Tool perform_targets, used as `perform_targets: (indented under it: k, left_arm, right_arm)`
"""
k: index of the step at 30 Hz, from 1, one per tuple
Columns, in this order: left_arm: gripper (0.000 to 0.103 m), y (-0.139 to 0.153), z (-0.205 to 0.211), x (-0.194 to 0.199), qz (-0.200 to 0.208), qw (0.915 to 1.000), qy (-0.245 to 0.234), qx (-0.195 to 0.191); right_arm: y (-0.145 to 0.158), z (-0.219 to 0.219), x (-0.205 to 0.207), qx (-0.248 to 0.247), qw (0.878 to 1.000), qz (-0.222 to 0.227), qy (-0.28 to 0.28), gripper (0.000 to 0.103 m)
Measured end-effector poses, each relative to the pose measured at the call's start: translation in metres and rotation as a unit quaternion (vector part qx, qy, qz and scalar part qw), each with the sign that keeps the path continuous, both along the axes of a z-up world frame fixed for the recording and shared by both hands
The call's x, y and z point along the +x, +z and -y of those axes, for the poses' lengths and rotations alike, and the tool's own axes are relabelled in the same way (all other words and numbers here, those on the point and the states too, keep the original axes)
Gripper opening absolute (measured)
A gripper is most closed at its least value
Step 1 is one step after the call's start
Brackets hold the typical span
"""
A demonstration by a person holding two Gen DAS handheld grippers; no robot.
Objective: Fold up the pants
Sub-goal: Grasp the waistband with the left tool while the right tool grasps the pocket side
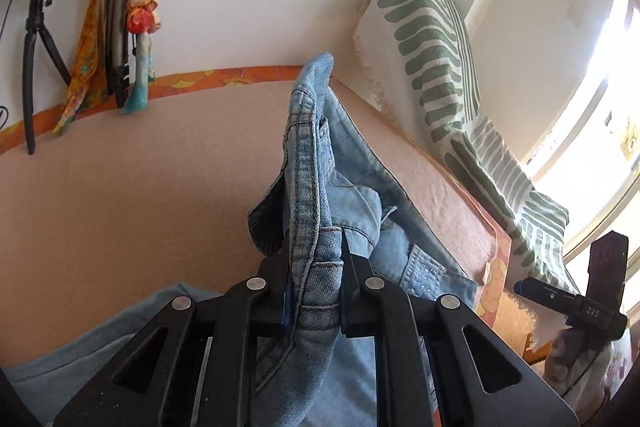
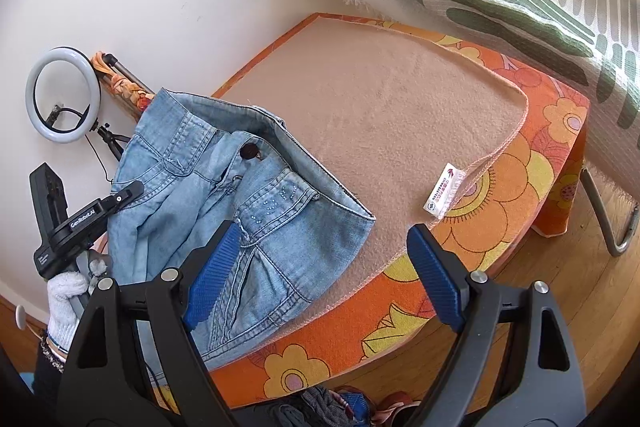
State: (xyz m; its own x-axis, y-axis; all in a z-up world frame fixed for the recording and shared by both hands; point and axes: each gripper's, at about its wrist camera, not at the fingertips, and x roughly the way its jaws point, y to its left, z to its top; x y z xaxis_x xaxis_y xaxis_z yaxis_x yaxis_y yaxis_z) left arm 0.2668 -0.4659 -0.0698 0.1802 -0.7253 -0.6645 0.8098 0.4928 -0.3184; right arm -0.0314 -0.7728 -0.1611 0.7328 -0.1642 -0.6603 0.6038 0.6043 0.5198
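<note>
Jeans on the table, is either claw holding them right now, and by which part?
The left claw grips the jeans by a bunched seamed edge; the right claw is open, holding nothing.

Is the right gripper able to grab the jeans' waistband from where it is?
Probably yes. The right gripper is open, one blue finger already over the jeans, and nothing covers the waistband beside it.
</note>
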Motion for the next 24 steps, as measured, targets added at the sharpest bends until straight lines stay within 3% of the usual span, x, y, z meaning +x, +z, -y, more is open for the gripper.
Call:
perform_targets:
  k: [7, 11, 16, 22, 24]
  left_arm:
    - [0.014, -0.004, 0.005, -0.068, 0.043, 0.9957, -0.080, 0.018]
    - [0.014, -0.019, 0.012, -0.104, 0.078, 0.9882, -0.122, 0.049]
    - [0.014, -0.045, 0.018, -0.133, 0.088, 0.9804, -0.152, 0.089]
    - [0.015, -0.064, 0.025, -0.142, 0.094, 0.9765, -0.153, 0.120]
    - [0.018, -0.063, 0.027, -0.144, 0.094, 0.9761, -0.149, 0.126]
  right_arm:
    - [-0.001, 0.014, -0.015, 0.050, 0.996, 0.066, -0.018, 0.088]
    - [0.001, 0.023, -0.026, 0.072, 0.991, 0.108, -0.030, 0.088]
    - [-0.008, 0.031, -0.028, 0.130, 0.979, 0.157, -0.020, 0.088]
    - [-0.028, 0.032, -0.008, 0.164, 0.977, 0.134, -0.006, 0.088]
    - [-0.033, 0.033, 0.000, 0.158, 0.981, 0.112, -0.008, 0.083]
